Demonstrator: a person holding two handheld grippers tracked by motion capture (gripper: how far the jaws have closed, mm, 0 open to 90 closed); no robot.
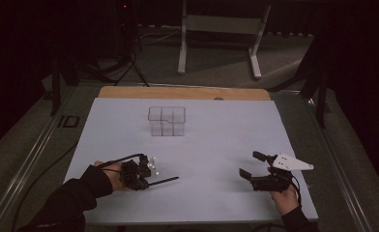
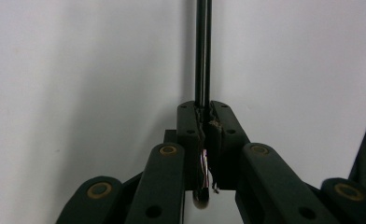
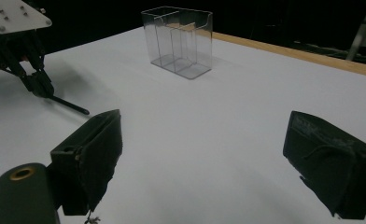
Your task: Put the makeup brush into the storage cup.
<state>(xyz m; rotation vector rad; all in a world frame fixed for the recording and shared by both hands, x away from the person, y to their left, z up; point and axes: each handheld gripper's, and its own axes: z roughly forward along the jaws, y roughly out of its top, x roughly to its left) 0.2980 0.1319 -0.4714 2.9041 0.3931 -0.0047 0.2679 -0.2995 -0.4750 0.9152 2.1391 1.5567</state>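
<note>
White sheet (image 1: 216, 145) lies open between my tools, the clear divided box (image 1: 167, 121) standing far and well off every edge, while my left gripper (image 1: 148, 181) near left clamps a thin black rod (image 1: 164, 181) and my right gripper (image 1: 252, 164) gapes empty near right.

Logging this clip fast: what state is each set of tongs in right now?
Left tongs: shut on a thin black rod that sticks out past the tips.
Right tongs: open, holding nothing.
</note>
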